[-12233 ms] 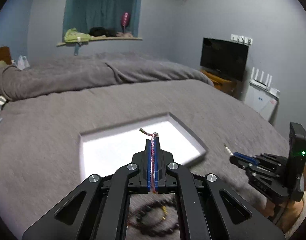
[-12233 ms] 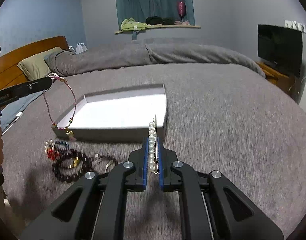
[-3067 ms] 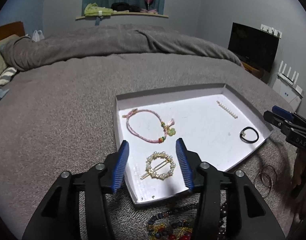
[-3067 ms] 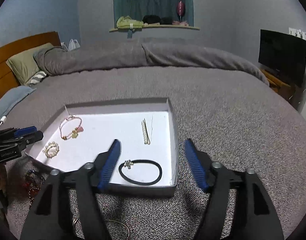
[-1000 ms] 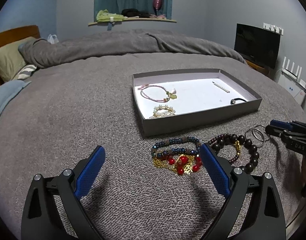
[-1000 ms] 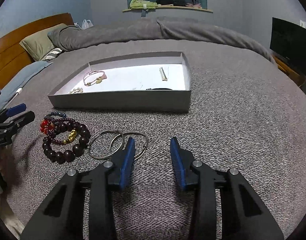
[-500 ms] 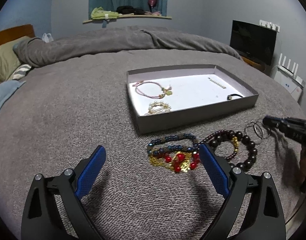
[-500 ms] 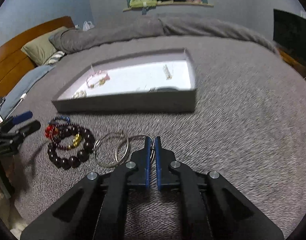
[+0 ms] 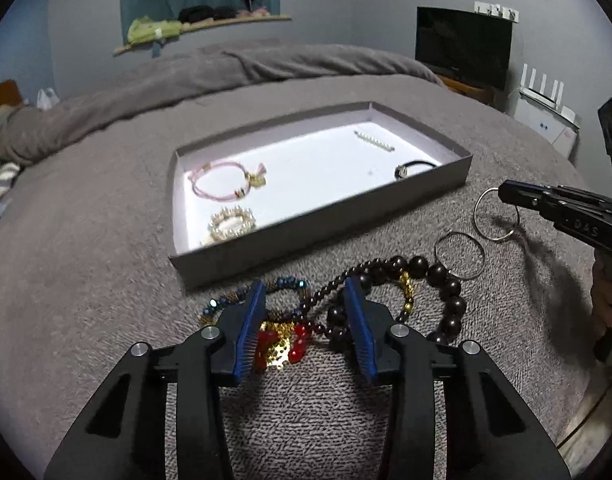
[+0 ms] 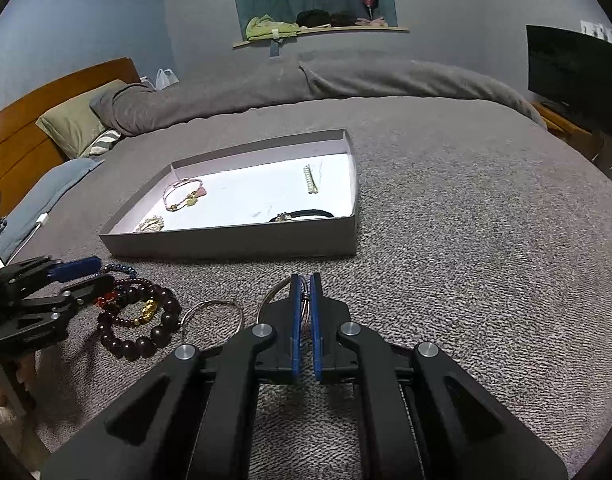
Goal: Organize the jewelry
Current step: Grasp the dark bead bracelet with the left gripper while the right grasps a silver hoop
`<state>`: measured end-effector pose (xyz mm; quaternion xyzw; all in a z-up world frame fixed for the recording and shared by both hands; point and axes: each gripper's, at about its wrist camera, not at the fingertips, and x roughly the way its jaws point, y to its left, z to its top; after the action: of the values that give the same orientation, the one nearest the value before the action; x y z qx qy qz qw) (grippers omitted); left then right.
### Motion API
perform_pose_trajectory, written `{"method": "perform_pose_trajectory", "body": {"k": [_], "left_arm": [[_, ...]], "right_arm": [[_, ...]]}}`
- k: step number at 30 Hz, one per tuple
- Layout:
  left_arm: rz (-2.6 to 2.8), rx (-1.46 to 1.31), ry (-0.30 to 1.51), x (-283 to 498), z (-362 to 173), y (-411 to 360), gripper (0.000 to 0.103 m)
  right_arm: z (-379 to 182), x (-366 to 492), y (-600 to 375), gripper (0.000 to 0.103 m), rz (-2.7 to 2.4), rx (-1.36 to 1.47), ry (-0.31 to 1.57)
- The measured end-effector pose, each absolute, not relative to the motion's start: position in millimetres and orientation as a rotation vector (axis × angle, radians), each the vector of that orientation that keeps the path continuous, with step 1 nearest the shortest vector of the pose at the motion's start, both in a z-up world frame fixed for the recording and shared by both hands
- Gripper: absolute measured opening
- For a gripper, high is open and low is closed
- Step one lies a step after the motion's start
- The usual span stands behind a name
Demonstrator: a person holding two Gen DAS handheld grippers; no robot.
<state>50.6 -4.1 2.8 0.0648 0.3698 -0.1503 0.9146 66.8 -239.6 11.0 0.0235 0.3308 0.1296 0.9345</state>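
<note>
A grey tray on the bed holds a pink bracelet, a pearl hair ring, a pearl clip and a black band. My left gripper is open low over the red and gold bracelet, with the blue bead bracelet beside it. My right gripper is shut on a silver ring, lifted just off the bed. A second silver ring and a dark bead bracelet lie on the blanket.
The grey blanket covers the whole bed. Pillows and a wooden headboard are at the far left. A TV and a white router stand beyond the bed's right side.
My left gripper has dropped forward over the red and gold bracelet and its jaws have narrowed. My right gripper, shut on a silver ring, has lifted it off the bed.
</note>
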Motion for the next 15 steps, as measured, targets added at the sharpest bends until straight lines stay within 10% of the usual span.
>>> {"method": "perform_pose_trajectory", "body": {"k": [15], "left_arm": [[-0.364,0.105,0.761,44.2,2.7,0.8,0.009]], "right_arm": [[12.7,62.2,-235.3,0.004,0.292,0.047,0.661]]}}
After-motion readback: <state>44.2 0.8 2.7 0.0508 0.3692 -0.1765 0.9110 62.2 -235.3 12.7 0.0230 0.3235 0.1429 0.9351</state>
